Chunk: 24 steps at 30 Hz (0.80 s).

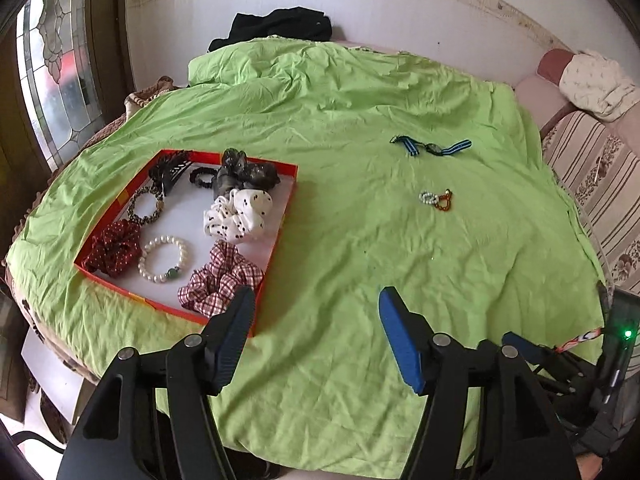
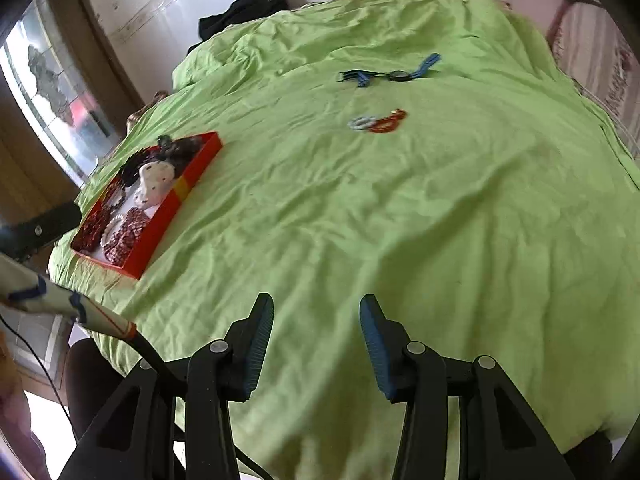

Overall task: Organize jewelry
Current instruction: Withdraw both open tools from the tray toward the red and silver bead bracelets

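A red tray [image 1: 280,240] with a white floor lies on the green sheet at the left. It holds scrunchies, a pearl bracelet [image 1: 163,259], a leopard bracelet, a black hair tie and a black claw clip. A small white bead ring [image 1: 428,198] touches an amber bead ring [image 1: 443,202] out on the sheet. A blue-strapped watch [image 1: 432,147] lies farther back. My left gripper [image 1: 316,308] is open and empty above the sheet, just right of the tray's near corner. My right gripper [image 2: 316,316] is open and empty over bare sheet; the rings [image 2: 378,123], watch [image 2: 396,74] and tray [image 2: 172,208] lie ahead.
The green sheet [image 1: 360,280] covers a bed. A black garment [image 1: 280,26] lies at the far edge by the white wall. A striped sofa with folded cloth [image 1: 592,84] stands at the right. A glass door is at the left.
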Tool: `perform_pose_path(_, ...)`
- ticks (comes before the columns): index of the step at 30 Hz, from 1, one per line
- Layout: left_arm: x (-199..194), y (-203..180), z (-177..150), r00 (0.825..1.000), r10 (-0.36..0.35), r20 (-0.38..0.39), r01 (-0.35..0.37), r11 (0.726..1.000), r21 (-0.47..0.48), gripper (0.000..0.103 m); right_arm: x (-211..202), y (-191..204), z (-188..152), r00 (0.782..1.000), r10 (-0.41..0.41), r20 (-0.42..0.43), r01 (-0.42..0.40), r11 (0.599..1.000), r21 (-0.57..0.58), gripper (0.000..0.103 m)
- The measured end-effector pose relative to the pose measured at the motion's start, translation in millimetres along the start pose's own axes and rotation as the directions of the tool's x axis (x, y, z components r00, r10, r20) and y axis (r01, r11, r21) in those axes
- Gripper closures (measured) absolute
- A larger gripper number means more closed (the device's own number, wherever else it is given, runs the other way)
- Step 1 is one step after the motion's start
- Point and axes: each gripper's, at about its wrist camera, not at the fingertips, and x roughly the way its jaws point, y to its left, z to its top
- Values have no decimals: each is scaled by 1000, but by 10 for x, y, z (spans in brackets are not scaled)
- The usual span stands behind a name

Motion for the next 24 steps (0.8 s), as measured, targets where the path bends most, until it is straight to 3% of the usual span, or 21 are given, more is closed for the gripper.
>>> perform_pose_path(12,164,-103,-33,1000,-5,-28,5,1000,8,40,69,-335,140,999,-42,14,41,998,45,54)
perform_pose_path(16,289,-110,-34,999,-22,-46,22,1000,4,40,202,-498,491,998,-55,35,53,997,49,68)
perform_pose_path(24,640,-145,17,994,-60,-87,63,997,33,40,915,-749,1480,999,-48,26,46,996,80,69)
